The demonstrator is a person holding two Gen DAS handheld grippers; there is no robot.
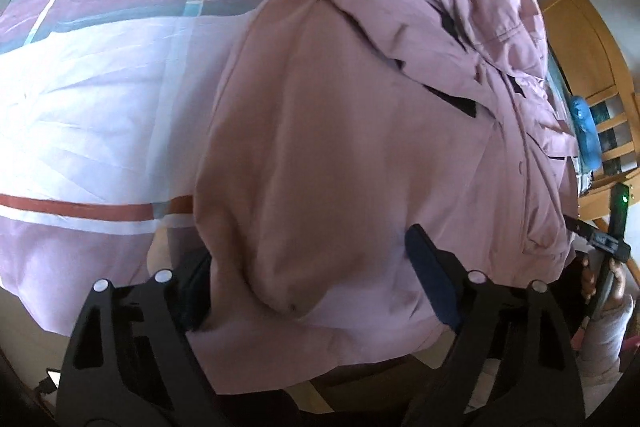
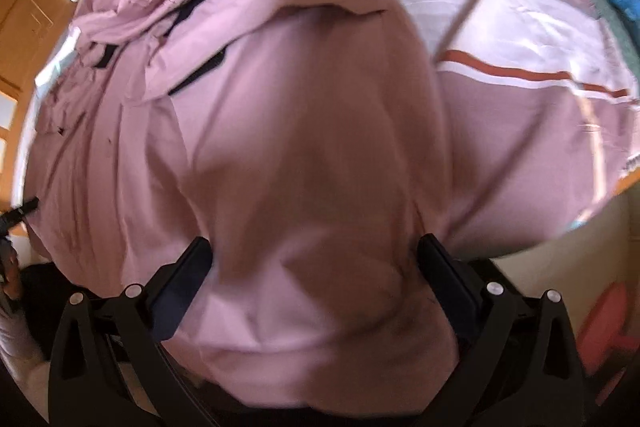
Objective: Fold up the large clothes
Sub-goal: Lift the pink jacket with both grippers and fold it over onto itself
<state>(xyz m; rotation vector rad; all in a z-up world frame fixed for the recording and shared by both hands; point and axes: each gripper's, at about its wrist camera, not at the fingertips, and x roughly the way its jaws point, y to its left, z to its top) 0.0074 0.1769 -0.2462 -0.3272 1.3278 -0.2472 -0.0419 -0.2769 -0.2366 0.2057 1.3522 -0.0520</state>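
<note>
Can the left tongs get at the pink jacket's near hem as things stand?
Probably yes. The left tongs already straddle a bulge of the pink jacket at its near edge, jaws wide, nothing in between but fabric. The bedsheet beside it lies flat and out of the way.

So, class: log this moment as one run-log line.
step: folding | item: pink jacket | surface: bedsheet | left tongs: straddling fabric | right tongs: straddling fabric

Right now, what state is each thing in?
Pink padded jacket: spread on the bed, partly folded, near edge bunched between both claws.
Left claw: wide, jacket fabric between its pads.
Right claw: wide, jacket fabric between its pads.
Striped patchwork bedsheet: flat, creased.
</note>
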